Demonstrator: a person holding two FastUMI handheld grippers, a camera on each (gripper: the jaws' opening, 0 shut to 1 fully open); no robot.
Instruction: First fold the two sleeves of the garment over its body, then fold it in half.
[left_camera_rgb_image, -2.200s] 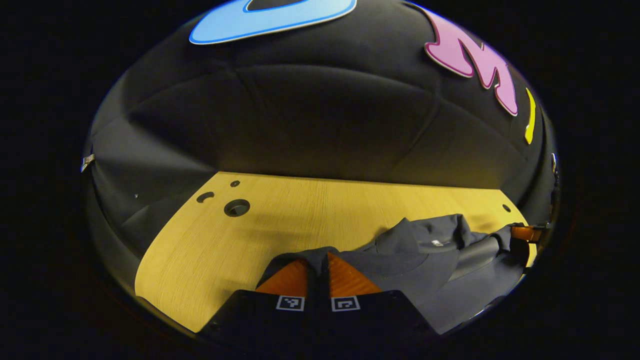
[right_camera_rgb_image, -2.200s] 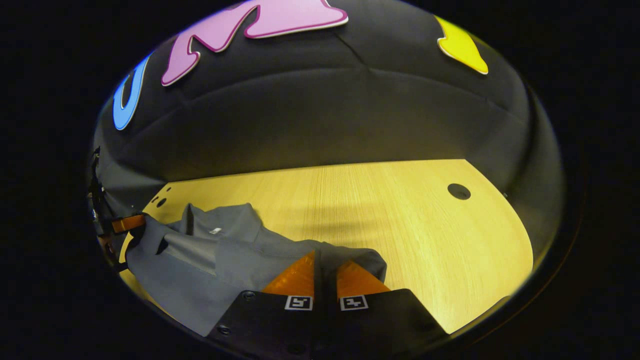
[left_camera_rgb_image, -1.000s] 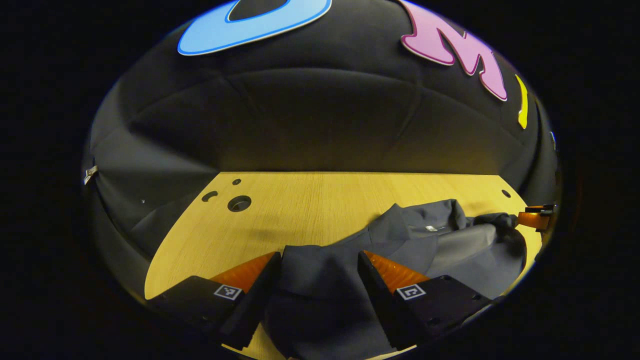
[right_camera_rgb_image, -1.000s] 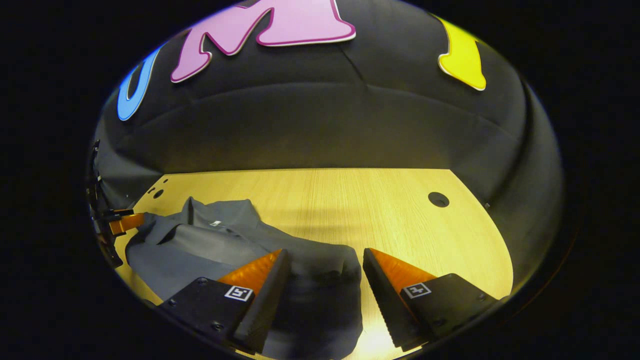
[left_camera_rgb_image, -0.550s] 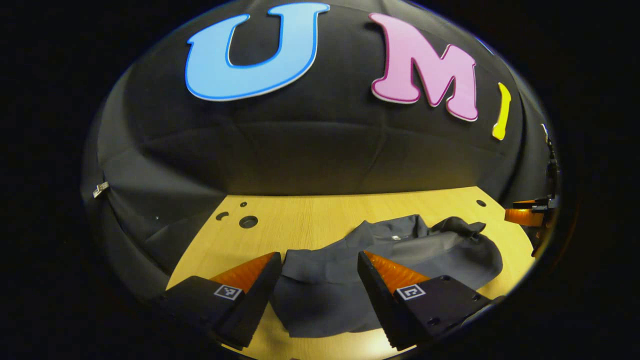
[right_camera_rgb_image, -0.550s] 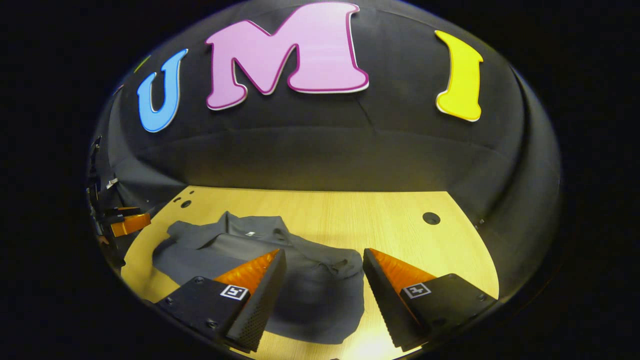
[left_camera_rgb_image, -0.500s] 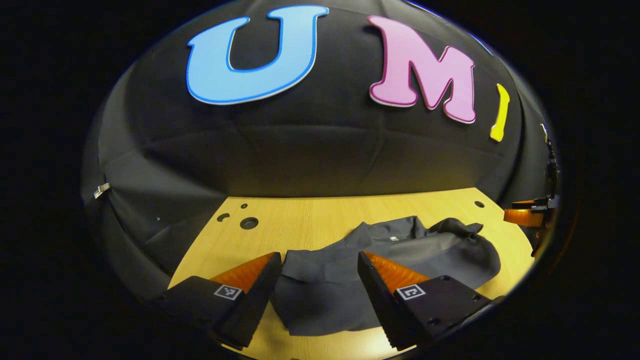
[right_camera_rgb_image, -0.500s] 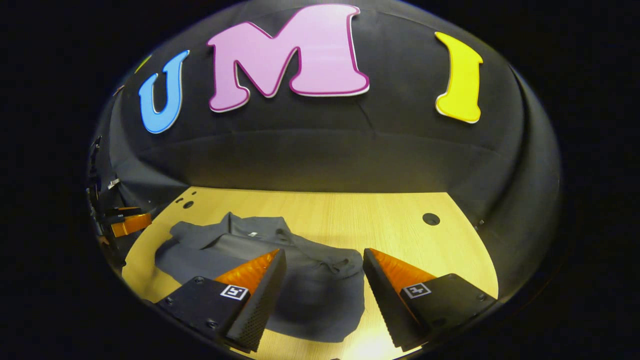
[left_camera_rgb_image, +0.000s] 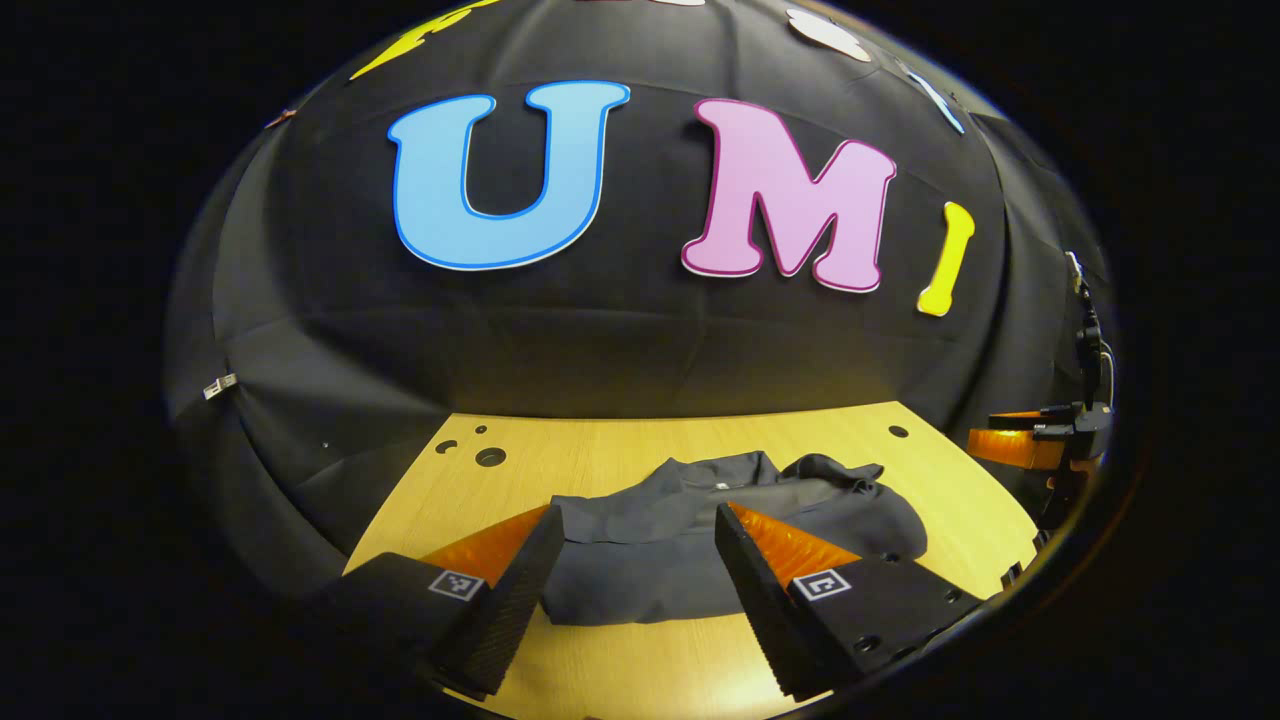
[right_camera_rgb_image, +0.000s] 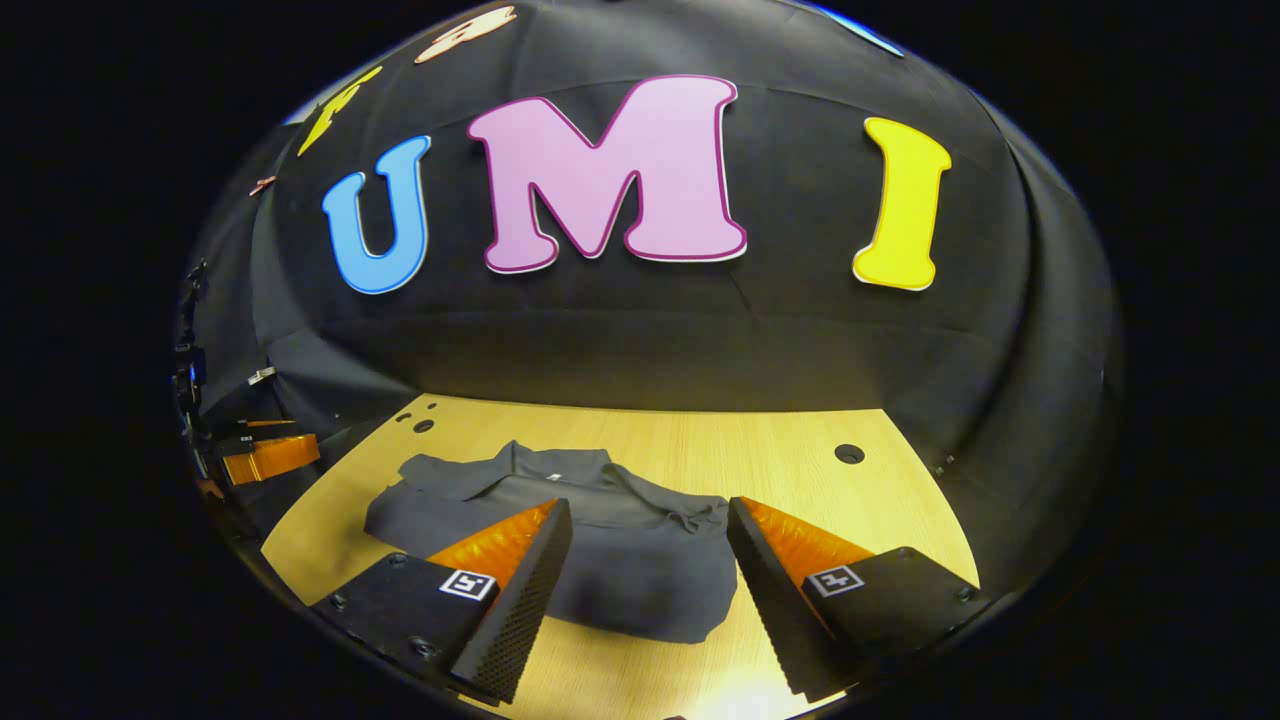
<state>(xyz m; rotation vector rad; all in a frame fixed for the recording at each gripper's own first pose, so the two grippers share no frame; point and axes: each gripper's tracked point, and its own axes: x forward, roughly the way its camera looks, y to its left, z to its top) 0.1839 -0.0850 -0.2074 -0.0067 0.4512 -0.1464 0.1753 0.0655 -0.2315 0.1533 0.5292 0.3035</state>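
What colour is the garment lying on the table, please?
Dark grey garment, plain, clearest in the right gripper view.

Matt grey cloth garment (left_camera_rgb_image: 690, 540) on smooth pale wood-grain table (left_camera_rgb_image: 600, 455).

- Dark grey shirt (left_camera_rgb_image: 690, 540) lies folded on the wooden table (left_camera_rgb_image: 600, 460), collar toward the wall.
- Left gripper (left_camera_rgb_image: 632, 560) hangs spread wide above the shirt's near edge.
- Right gripper (left_camera_rgb_image: 1030, 445) sits beyond the shirt's right side.
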